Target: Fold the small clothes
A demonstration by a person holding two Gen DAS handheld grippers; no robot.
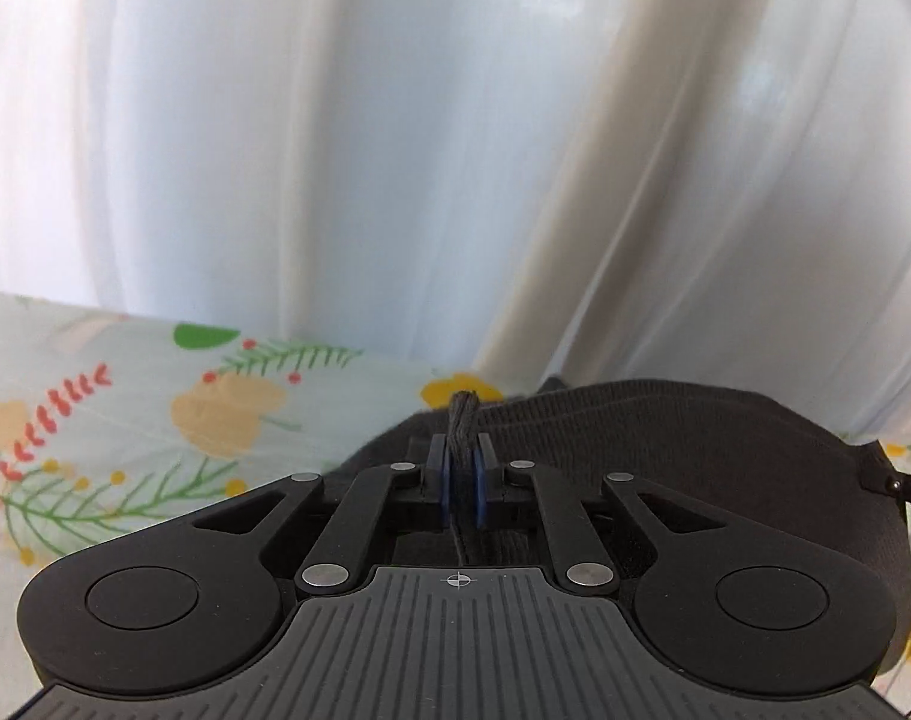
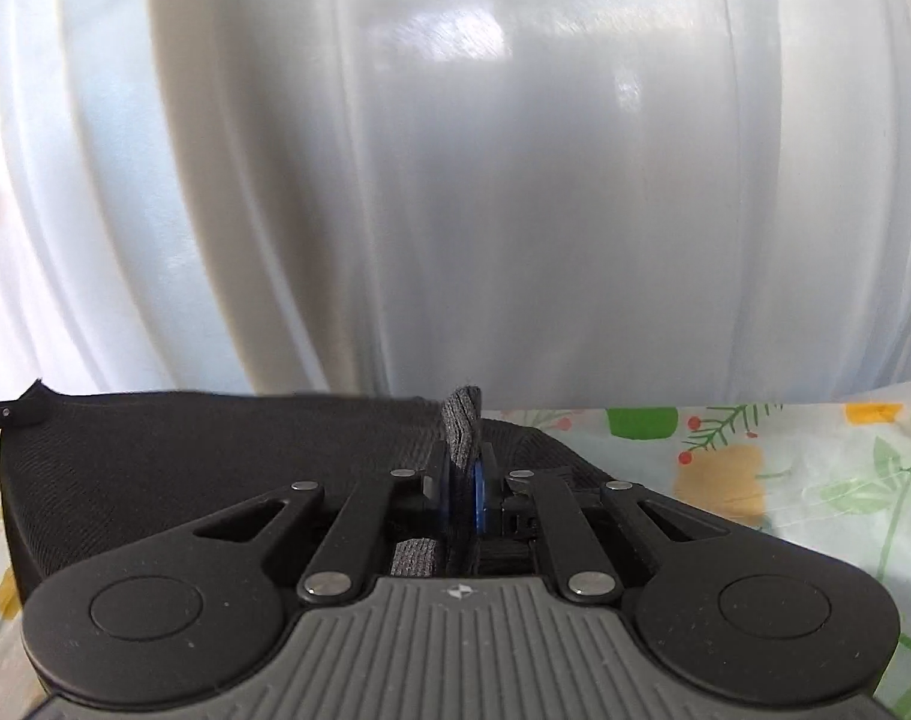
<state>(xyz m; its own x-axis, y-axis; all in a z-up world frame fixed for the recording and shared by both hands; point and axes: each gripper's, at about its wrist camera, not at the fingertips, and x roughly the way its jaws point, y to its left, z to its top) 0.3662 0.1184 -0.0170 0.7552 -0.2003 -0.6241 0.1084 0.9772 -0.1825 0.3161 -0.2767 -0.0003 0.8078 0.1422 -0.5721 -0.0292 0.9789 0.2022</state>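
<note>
White curtains (image 1: 395, 150) hang behind a floral-covered desk (image 1: 125, 420). From the left wrist, the left claw (image 1: 462, 468) is clamped on a bunched edge of the black garment (image 1: 725, 450), which stretches away to the claw's right, above the desk. From the right wrist, the right claw (image 2: 464, 480) is clamped on another edge of the garment (image 2: 185, 450), which spreads to that claw's left; floral cloth (image 2: 785, 480) shows on the other side.

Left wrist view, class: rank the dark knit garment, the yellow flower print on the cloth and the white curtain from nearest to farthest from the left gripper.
1. Dark knit garment: pinched between the pads of the left gripper, spreading off to the right.
2. Yellow flower print: on the floral cloth, ahead to the left.
3. White curtain: hanging behind the cloth's far edge.
</note>
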